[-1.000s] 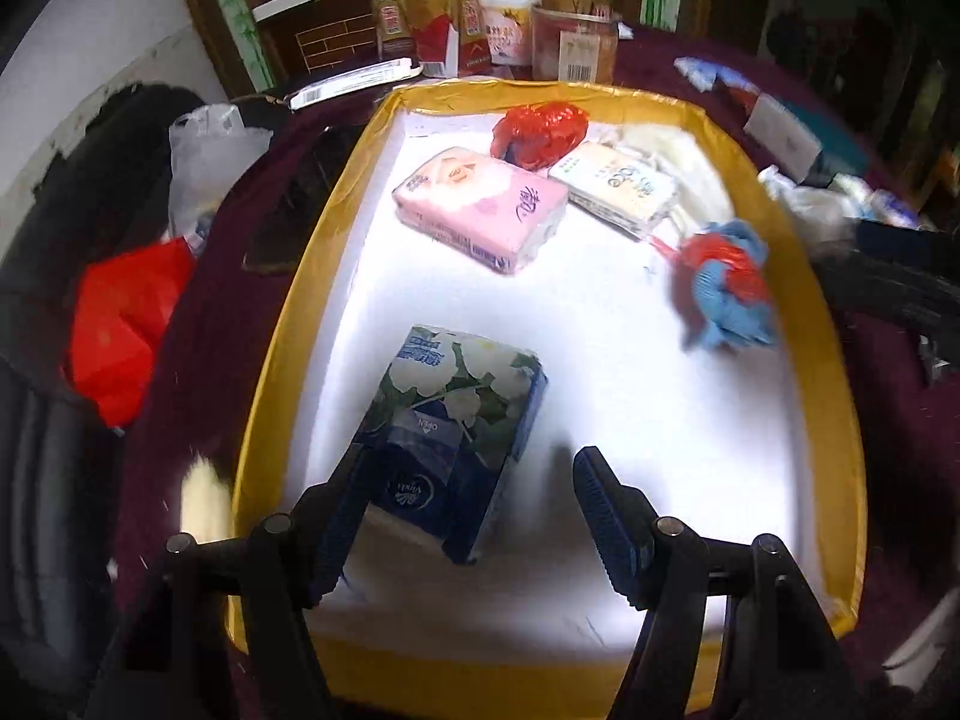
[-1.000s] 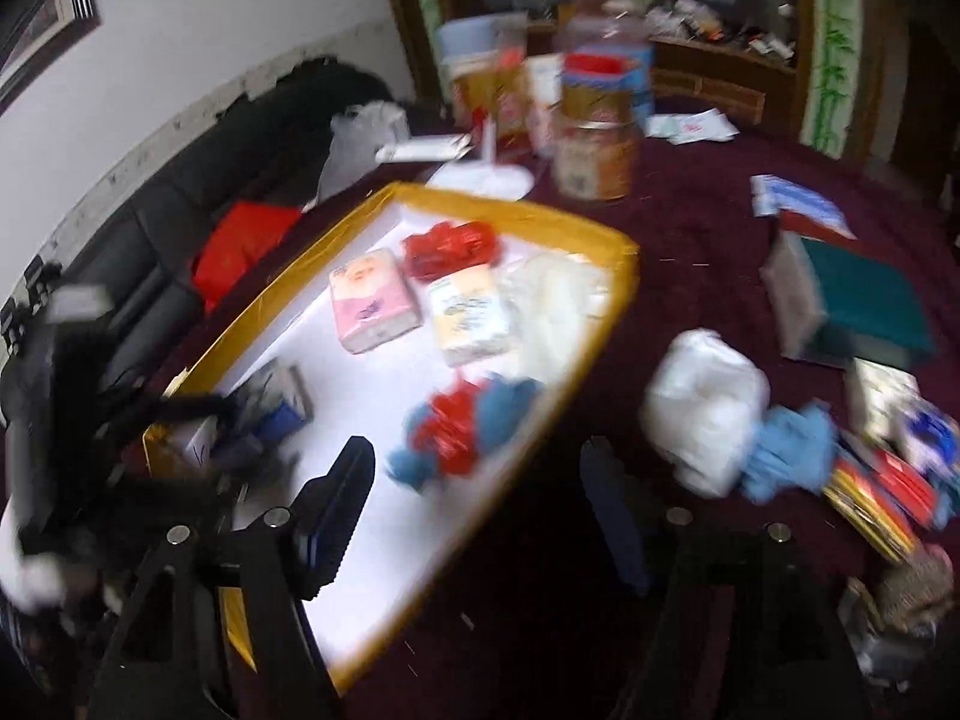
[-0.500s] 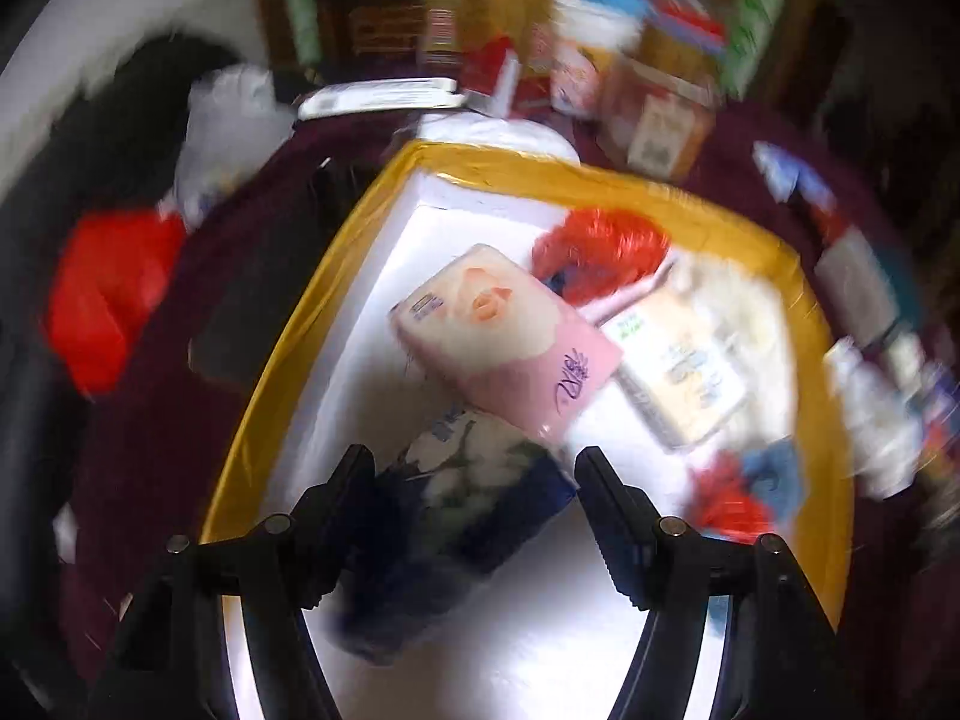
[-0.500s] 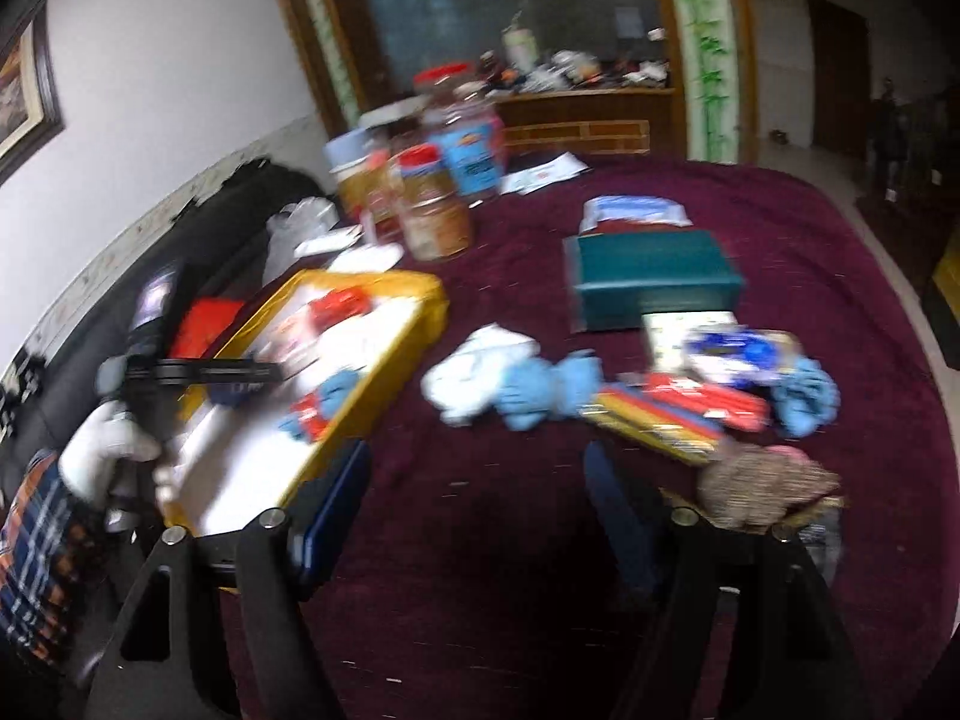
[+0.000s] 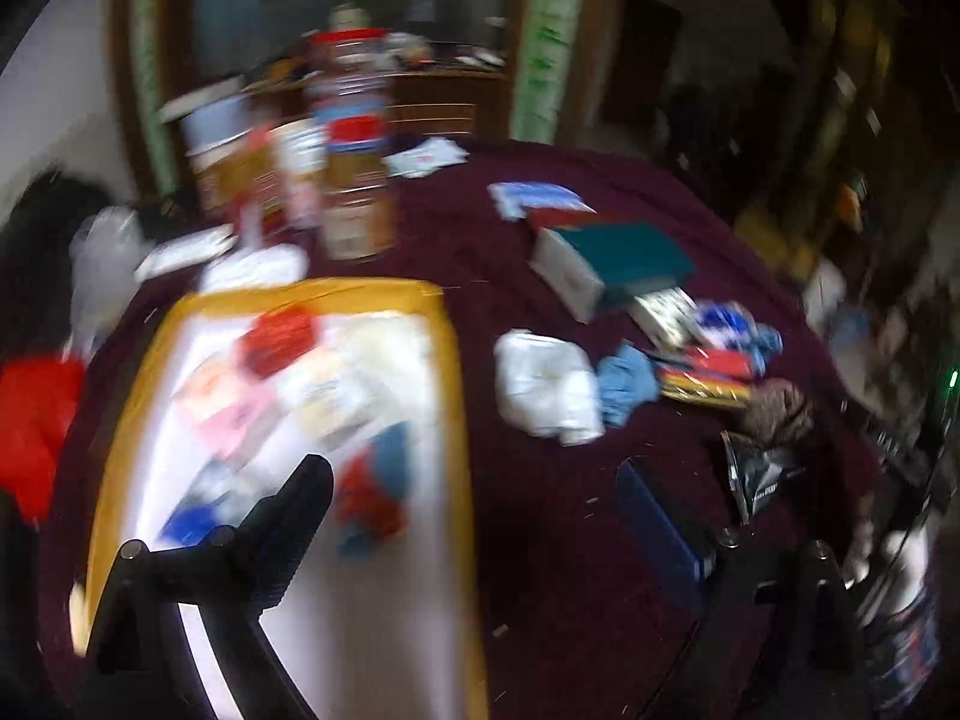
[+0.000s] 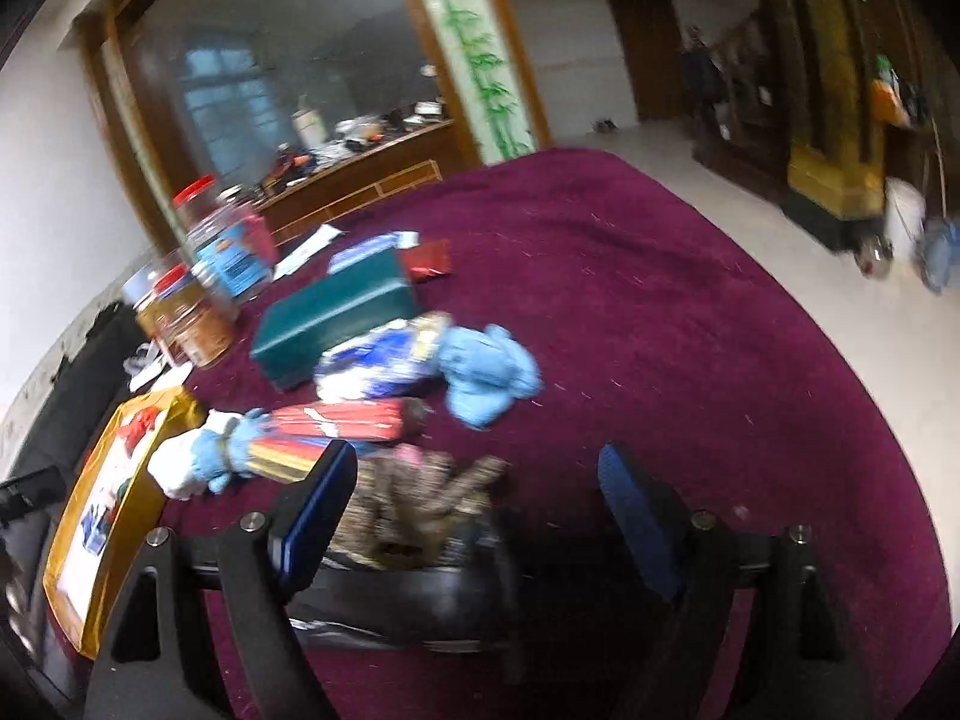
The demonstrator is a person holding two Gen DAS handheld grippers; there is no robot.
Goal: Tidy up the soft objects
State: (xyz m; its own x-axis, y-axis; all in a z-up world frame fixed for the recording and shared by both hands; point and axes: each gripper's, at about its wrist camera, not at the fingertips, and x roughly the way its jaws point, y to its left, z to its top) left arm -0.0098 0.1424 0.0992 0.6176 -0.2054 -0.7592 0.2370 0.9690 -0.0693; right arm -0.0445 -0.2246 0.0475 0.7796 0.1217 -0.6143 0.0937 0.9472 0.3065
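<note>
The view from the left wrist is blurred. My left gripper [image 5: 474, 516] hangs over the right rim of the yellow-edged white tray [image 5: 462, 420], its jaws opening wide with nothing between them. In the tray lie a blue floral tissue pack [image 5: 198, 510], a pink pack [image 5: 234, 408] and a red-and-blue cloth [image 5: 378, 480]. My right gripper [image 6: 480, 498] is low over the maroon table, jaws opening. A brown fuzzy thing [image 6: 420, 498] lies between its fingers, close to the left one and not pressed. A light blue cloth [image 6: 486, 372] lies just beyond it.
A white soft bundle [image 5: 546, 387] with a blue cloth [image 5: 627, 381] sits right of the tray. A teal box [image 6: 336, 312], striped packets [image 6: 342, 420], a black packet [image 6: 408, 600] and jars [image 6: 210, 276] crowd the table's left half. A hand shows at bottom right of the left wrist view.
The left gripper let go of the floral tissue pack in the tray, swung right and spread wider. The right gripper swept right across the table to the brown fuzzy thing.
</note>
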